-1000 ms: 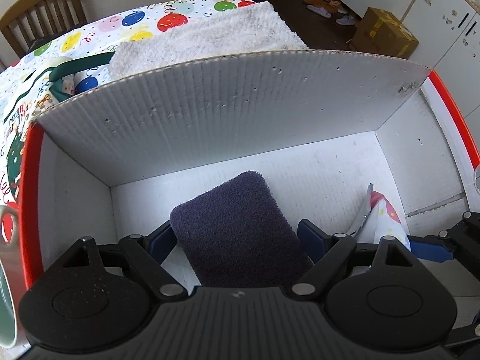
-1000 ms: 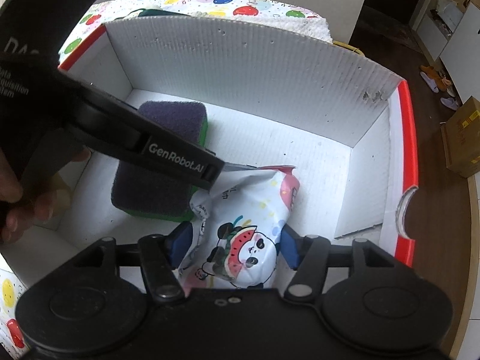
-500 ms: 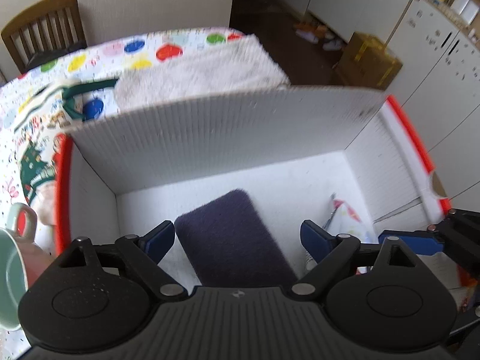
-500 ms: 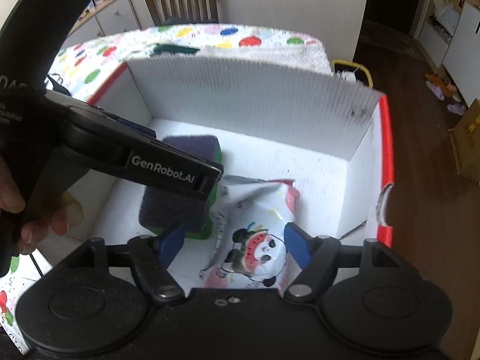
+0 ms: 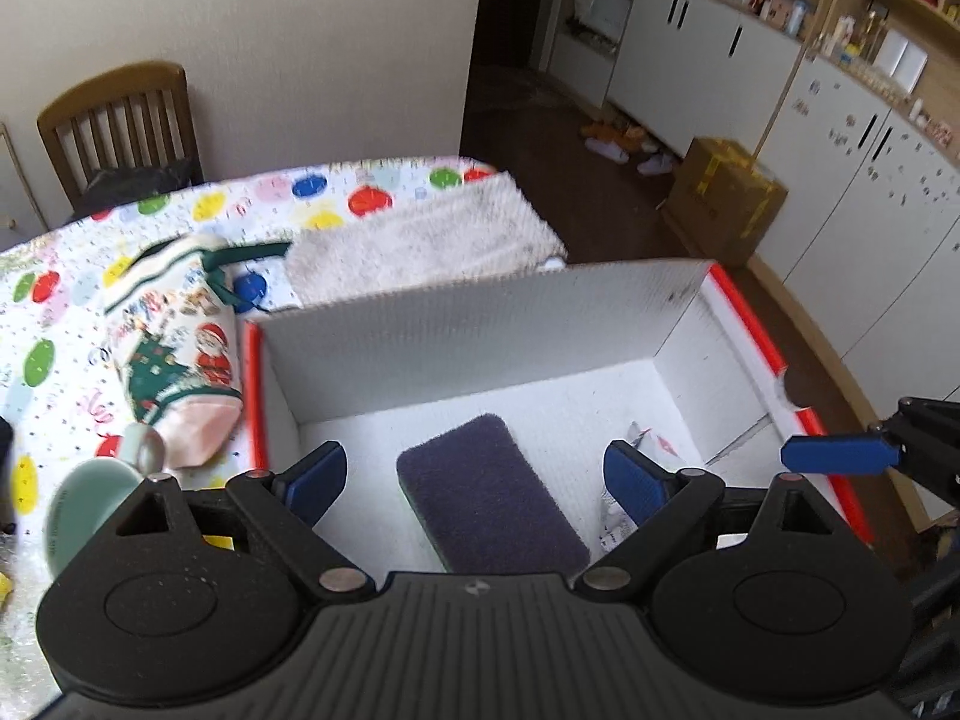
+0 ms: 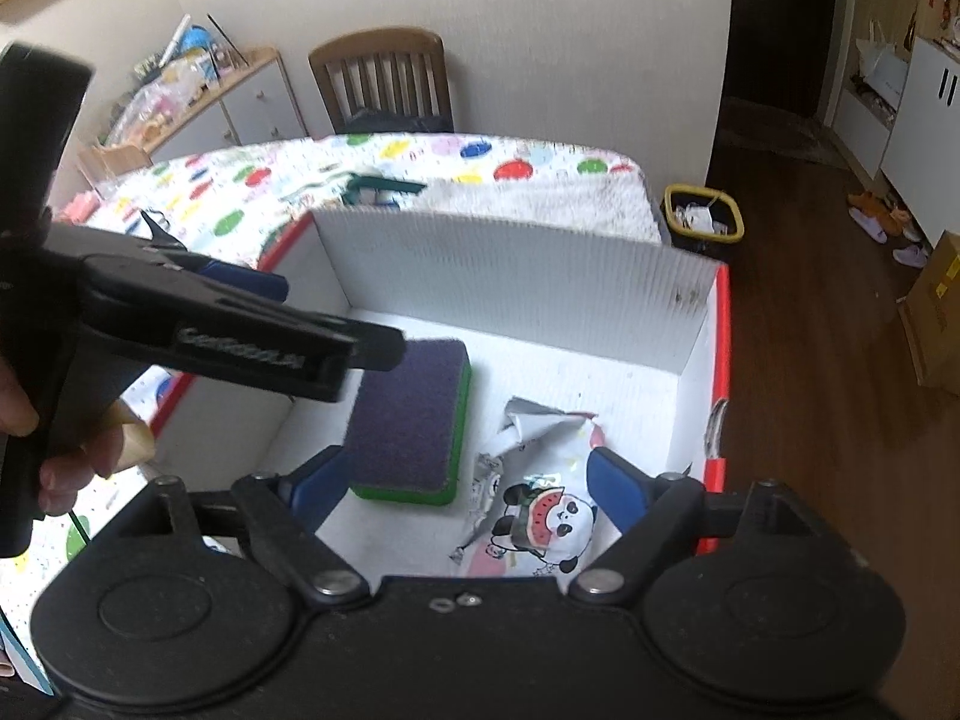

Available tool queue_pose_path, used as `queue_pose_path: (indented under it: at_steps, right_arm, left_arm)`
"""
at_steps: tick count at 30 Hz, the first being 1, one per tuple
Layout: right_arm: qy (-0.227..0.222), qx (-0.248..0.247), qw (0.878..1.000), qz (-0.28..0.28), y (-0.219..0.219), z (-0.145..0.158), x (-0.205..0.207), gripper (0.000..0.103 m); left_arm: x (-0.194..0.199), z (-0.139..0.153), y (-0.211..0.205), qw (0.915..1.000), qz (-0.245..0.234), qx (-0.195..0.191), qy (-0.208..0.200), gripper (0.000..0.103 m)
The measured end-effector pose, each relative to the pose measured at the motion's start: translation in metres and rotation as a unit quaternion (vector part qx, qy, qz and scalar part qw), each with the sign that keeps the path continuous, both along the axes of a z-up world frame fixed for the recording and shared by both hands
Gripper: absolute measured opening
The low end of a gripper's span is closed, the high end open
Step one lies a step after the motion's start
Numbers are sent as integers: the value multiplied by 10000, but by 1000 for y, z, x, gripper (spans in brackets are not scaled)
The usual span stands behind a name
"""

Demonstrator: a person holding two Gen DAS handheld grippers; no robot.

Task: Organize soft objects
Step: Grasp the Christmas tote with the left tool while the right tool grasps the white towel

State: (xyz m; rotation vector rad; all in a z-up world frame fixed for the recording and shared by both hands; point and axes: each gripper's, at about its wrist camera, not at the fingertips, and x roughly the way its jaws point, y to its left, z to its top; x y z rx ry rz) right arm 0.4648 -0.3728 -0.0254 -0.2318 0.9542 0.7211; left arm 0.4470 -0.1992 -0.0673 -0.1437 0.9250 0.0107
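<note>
A purple sponge with a green base (image 5: 489,495) (image 6: 408,414) lies flat on the floor of a white box with red rims (image 5: 480,330) (image 6: 510,267). A panda-print pouch (image 6: 534,504) (image 5: 642,450) lies beside it on the right. My left gripper (image 5: 477,474) is open and empty, held above the sponge. My right gripper (image 6: 468,483) is open and empty, held above the pouch. A Christmas stocking (image 5: 177,354) lies on the tablecloth left of the box. A white fluffy towel (image 5: 420,240) (image 6: 540,201) lies behind the box.
A mint mug (image 5: 90,498) stands left of the box, near the stocking's toe. A wooden chair (image 5: 120,126) (image 6: 384,81) stands behind the table. A bin (image 6: 705,219) and a cardboard box (image 5: 723,198) sit on the floor to the right.
Both grippers have risen up and back out of the box. The sponge and the pouch stay lying on the box floor, let go.
</note>
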Motion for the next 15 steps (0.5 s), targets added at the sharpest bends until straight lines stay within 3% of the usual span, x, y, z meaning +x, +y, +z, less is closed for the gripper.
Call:
queue_pose_path:
  at_steps: [8,10,15]
  right_arm:
    - [-155,273,9995,-15,-6,23,-4,92]
    - [-197,333,9992,3,-8,30,-3,96]
    - [-391,377,9985,45,-8,51,5,100]
  left_arm:
    - [-28,38,17,9989,123,-87,-446,93]
    - [-32,46,21,9985,174,7,-523,101]
    - [-37,66,44,9970,343,-27,-691,101]
